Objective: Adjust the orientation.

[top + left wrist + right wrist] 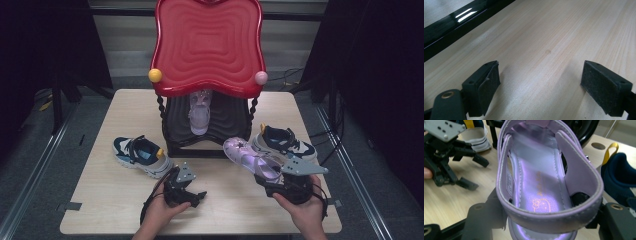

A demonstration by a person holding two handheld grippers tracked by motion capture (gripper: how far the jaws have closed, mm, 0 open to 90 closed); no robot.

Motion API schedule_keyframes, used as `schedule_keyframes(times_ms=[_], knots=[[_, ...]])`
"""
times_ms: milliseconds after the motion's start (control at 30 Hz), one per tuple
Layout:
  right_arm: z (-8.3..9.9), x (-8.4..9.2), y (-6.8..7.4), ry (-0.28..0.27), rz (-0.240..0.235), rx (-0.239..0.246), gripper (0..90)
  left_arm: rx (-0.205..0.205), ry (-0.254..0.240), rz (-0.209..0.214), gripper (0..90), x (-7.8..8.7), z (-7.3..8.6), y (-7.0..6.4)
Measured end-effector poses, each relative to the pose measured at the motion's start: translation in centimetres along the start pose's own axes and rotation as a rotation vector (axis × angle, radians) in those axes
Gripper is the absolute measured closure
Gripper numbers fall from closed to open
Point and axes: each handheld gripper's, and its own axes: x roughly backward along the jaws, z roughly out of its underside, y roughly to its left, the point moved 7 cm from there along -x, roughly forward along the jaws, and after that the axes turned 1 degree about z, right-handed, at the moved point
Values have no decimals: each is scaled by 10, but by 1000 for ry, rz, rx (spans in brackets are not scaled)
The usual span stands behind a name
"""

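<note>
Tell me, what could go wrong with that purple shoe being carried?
1. The right gripper holds the purple sandal only by its heel end, so the long toe end sticks out and the sandal could tip or slip free.
2. The blue sneaker sits right beside the sandal and could get bumped.
3. The rack's low shelf lies under the red top, and its matching sandal is already there, so the toe might knock either one.

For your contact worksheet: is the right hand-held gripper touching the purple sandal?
Touching. The right gripper view shows the right hand-held gripper with its jaws pressed against both sides of the purple sandal at the heel.
</note>
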Motion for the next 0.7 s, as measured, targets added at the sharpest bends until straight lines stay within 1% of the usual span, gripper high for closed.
schedule_keyframes(times_ms=[67,167,300,333,400,600,700], knots=[[-4,-3,1,-4,5,5,373,0,0,0,148,0,0,0],[-9,-9,4,-7,26,-8,373,0,1,0,147,0,0,0],[-15,-16,6,-16,63,-13,373,0,1,0,148,0,0,0],[-17,-17,6,-20,64,-17,373,1,2,-1,148,0,0,0],[-19,-21,5,-19,86,-22,373,1,1,0,148,0,0,0],[-24,-29,3,-29,122,-59,372,0,1,0,147,0,0,0],[-25,-32,2,-26,151,-67,373,1,0,0,148,0,0,0]])
